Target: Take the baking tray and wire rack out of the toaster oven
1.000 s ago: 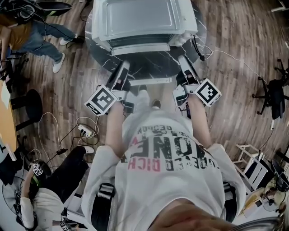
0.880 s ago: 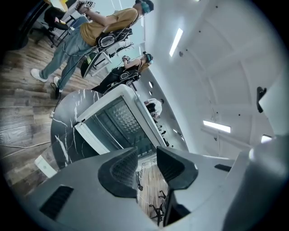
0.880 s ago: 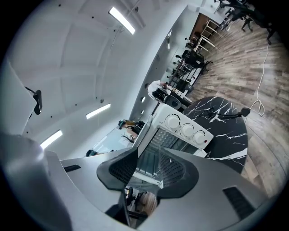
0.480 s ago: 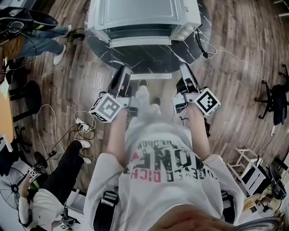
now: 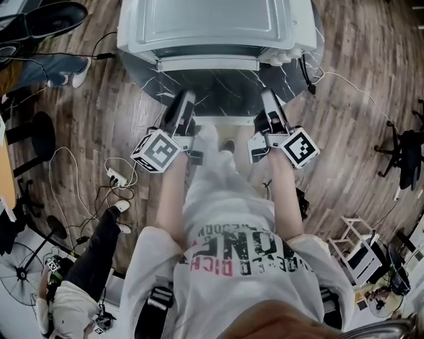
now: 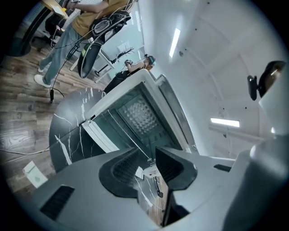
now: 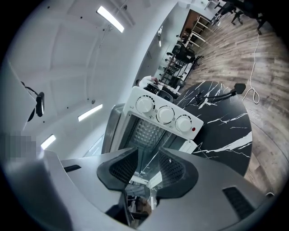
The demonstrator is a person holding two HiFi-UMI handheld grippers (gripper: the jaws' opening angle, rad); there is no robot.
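The white toaster oven (image 5: 212, 20) stands on a round black marble table (image 5: 149, 83), its door folded down with the white handle (image 5: 209, 63) in front. A dimpled metal surface shows inside the cavity (image 6: 140, 115) (image 7: 149, 131); I cannot tell tray from rack. My left gripper (image 5: 184, 99) (image 6: 148, 155) and right gripper (image 5: 268, 96) (image 7: 147, 158) hover side by side over the table's near edge, pointing at the opening and short of it. Both pairs of jaws have just been closing a little; both are open with nothing between them.
Three knobs (image 7: 165, 114) line the oven's right panel. A black cable (image 5: 308, 69) lies on the table's right side. On the wooden floor are a power strip with cords (image 5: 120, 177), a seated person (image 5: 86, 265) at lower left and a black chair (image 5: 404, 142).
Both grippers have sunk in front of the table, still side by side. The head view has shifted toward the oven, which now sits higher and larger in the frame.
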